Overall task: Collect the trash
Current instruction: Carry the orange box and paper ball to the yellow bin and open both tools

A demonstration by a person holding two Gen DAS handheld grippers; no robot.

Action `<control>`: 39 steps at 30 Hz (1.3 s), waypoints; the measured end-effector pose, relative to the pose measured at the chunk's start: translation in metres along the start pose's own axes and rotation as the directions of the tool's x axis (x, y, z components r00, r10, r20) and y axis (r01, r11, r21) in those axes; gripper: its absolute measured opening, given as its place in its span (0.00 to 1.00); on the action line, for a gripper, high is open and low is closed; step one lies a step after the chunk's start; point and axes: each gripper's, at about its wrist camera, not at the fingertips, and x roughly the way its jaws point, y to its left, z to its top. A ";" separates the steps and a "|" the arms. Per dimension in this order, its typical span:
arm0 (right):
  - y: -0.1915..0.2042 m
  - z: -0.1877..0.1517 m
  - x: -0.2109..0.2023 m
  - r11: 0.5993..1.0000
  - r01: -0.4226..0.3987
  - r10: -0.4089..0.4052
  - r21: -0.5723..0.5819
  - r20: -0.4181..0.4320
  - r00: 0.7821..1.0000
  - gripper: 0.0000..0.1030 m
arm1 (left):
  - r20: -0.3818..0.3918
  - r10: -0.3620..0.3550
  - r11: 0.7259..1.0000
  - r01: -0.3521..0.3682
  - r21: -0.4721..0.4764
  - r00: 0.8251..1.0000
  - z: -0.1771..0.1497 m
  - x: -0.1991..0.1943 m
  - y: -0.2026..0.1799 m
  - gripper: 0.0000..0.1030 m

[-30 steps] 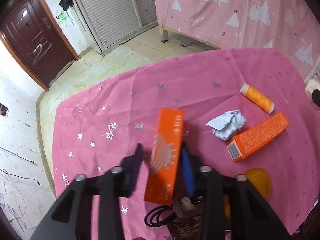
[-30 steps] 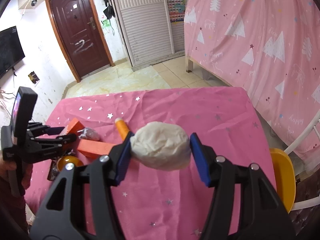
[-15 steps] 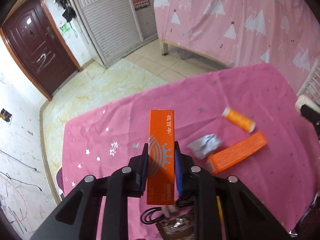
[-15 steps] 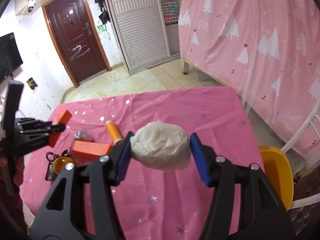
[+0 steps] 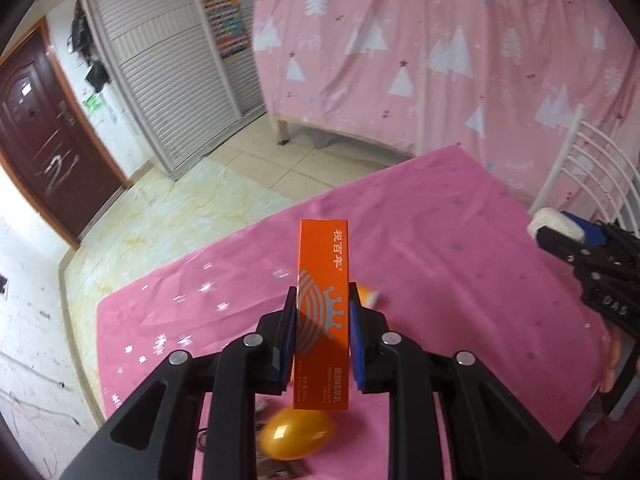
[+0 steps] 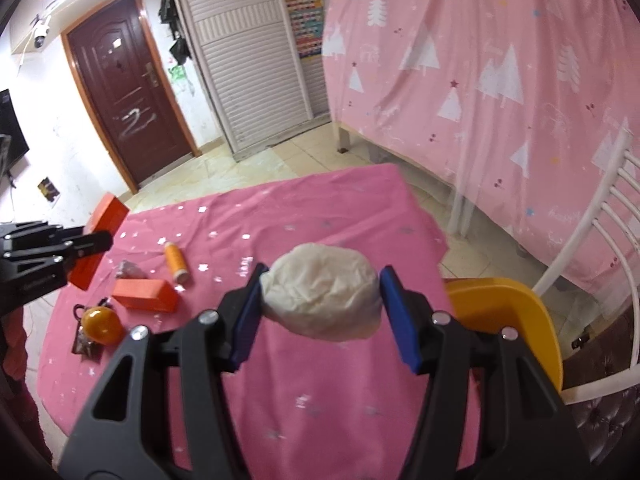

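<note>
orange carton (image 5: pixel 322 312): now off the pink tablecloth (image 5: pixel 460 240), earlier lying on it, so pickup looks done | long axis runs away from camera, printed face up | left gripper (image 5: pixel 322 332) clenched on its sides | right gripper (image 6: pixel 320 292) grasping white wad (image 6: pixel 322 290), near yellow bin (image 6: pixel 516 312) at right edge
</note>
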 end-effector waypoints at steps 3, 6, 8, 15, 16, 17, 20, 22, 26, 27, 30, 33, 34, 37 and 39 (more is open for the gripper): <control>-0.019 -0.004 -0.004 1.000 0.018 -0.018 0.025 0.003 1.000 0.53 | 0.010 -0.035 0.999 0.034 0.037 0.999 0.008 -0.002 -0.027 0.16; -0.037 -0.007 -0.008 0.998 0.034 -0.035 0.049 0.008 0.999 0.53 | 0.016 -0.061 0.996 0.060 0.063 0.998 0.015 0.000 -0.049 0.16; -0.053 -0.011 -0.012 0.996 0.047 -0.048 0.071 0.009 0.999 0.53 | 0.018 -0.079 0.994 0.077 0.082 0.997 0.020 -0.001 -0.067 0.16; -0.093 -0.019 -0.019 0.988 0.071 -0.074 0.137 0.015 0.997 0.53 | 0.016 -0.127 0.982 0.123 0.142 0.992 0.032 0.001 -0.120 0.16; -0.099 -0.021 -0.020 0.986 0.075 -0.078 0.146 0.016 0.997 0.53 | 0.014 -0.130 0.981 0.126 0.149 0.991 0.031 0.001 -0.126 0.16; -0.104 -0.022 -0.020 0.985 0.075 -0.079 0.153 0.016 0.997 0.53 | 0.010 -0.135 0.979 0.131 0.157 0.991 0.031 0.002 -0.132 0.16; -0.119 -0.027 -0.020 0.981 0.079 -0.083 0.176 0.014 0.996 0.53 | 0.001 -0.147 0.973 0.144 0.179 0.989 0.034 0.004 -0.154 0.16; -0.126 -0.030 -0.021 0.979 0.079 -0.083 0.189 0.013 0.996 0.53 | -0.004 -0.158 0.970 0.156 0.186 0.987 0.038 0.005 -0.166 0.16; -0.141 -0.035 -0.020 0.975 0.082 -0.085 0.208 0.005 0.996 0.53 | -0.010 -0.192 0.962 0.190 0.196 0.981 0.043 0.003 -0.191 0.16; -0.144 -0.037 -0.020 0.974 0.085 -0.087 0.210 0.001 0.996 0.53 | -0.010 -0.198 0.961 0.196 0.197 0.980 0.044 0.004 -0.195 0.16; -0.151 -0.043 -0.016 0.972 0.092 -0.090 0.215 -0.016 0.996 0.53 | -0.018 -0.230 0.954 0.229 0.192 0.973 0.049 0.005 -0.215 0.16; -0.158 -0.049 -0.011 0.971 0.093 -0.088 0.222 -0.035 0.996 0.53 | -0.022 -0.253 0.952 0.253 0.173 0.967 0.055 0.012 -0.232 0.16; -0.161 -0.050 -0.010 0.970 0.095 -0.089 0.224 -0.040 0.995 0.53 | -0.030 -0.263 0.951 0.265 0.162 0.964 0.058 0.015 -0.239 0.16; -0.168 -0.053 -0.006 0.968 0.095 -0.085 0.231 -0.052 0.995 0.53 | -0.048 -0.276 0.948 0.280 0.151 0.960 0.060 0.024 -0.253 0.16; -0.172 -0.053 -0.007 0.967 0.093 -0.083 0.239 -0.051 0.995 0.53 | -0.059 -0.275 0.948 0.281 0.150 0.960 0.061 0.030 -0.260 0.16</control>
